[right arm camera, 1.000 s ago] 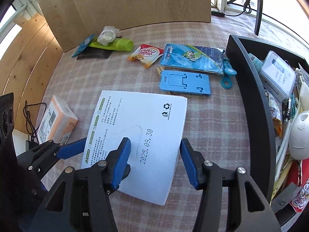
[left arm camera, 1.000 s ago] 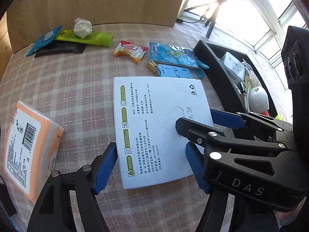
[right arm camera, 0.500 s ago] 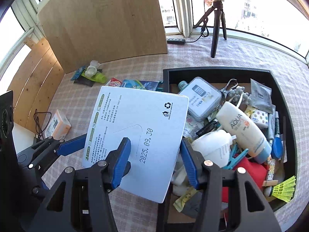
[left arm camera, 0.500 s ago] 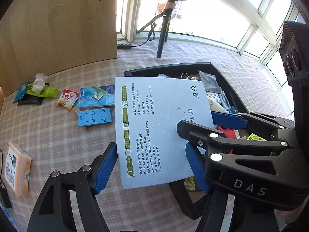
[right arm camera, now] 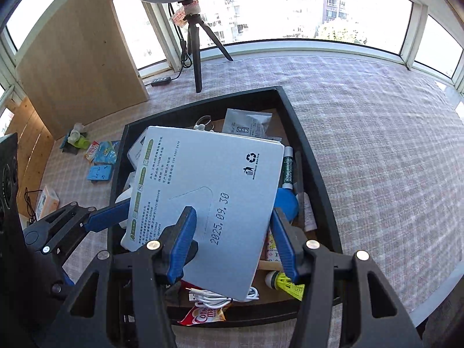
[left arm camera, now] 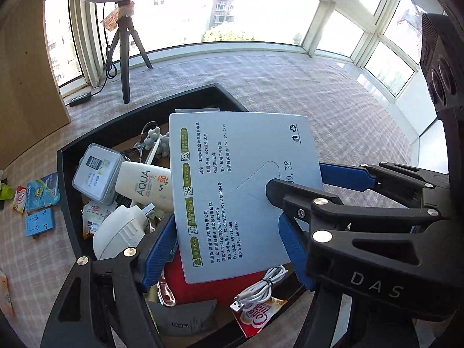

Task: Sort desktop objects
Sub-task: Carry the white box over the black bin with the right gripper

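Both grippers, left [left arm camera: 229, 240] and right [right arm camera: 232, 240], have their blue fingers clamped on the flat, stiff, light white paper packet [right arm camera: 203, 203], held by its edges above the full black plastic box [right arm camera: 316, 179], toward 12 o'clock.

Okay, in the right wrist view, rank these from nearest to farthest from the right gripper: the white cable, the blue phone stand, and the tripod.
1. White cable: in the black bin, just beyond the right gripper.
2. Blue phone stand: on the cloth, left of the bin.
3. Tripod: beyond the bin, by the window.
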Tool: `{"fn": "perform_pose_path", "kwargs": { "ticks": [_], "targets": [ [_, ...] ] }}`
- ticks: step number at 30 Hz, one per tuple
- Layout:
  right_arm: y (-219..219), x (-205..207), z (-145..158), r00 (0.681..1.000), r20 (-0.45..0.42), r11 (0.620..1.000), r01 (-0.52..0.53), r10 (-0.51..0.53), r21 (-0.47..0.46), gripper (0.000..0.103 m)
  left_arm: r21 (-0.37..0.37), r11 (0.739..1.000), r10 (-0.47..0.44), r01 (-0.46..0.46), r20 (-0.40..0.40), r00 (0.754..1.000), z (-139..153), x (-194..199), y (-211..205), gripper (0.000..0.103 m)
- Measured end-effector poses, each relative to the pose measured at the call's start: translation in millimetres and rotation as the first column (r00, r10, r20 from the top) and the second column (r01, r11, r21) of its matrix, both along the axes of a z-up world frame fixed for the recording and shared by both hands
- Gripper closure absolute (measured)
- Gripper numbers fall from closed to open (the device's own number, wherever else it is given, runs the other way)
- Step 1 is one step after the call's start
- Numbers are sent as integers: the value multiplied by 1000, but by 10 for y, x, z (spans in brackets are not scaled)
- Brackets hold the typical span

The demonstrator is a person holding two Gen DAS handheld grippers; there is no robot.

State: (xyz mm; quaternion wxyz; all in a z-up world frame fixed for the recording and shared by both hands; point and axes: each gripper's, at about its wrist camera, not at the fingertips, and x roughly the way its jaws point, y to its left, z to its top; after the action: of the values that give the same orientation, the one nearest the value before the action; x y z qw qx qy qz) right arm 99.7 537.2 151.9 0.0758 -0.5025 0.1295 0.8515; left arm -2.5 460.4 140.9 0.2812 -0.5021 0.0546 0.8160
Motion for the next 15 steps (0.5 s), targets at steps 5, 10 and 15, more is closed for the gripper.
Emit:
{"fn": "perform_pose_path", "kwargs": {
  "ticks": [5,10,15],
  "targets": [
    [323,151,-69,999,14,999,41,-41,-7,51,-19,999,-30,30,6,1000,-70,28,284,34],
    [476,204,-78,999,5,998,49,-49,-28,51,-47,999,12,-12,18,1000,-127,-30,249,31],
    [438,190,-10,999,-11,999,44,-44,2,50,-44,998,44,-44,9,999,-96,-16,32,31]
  ]
}}
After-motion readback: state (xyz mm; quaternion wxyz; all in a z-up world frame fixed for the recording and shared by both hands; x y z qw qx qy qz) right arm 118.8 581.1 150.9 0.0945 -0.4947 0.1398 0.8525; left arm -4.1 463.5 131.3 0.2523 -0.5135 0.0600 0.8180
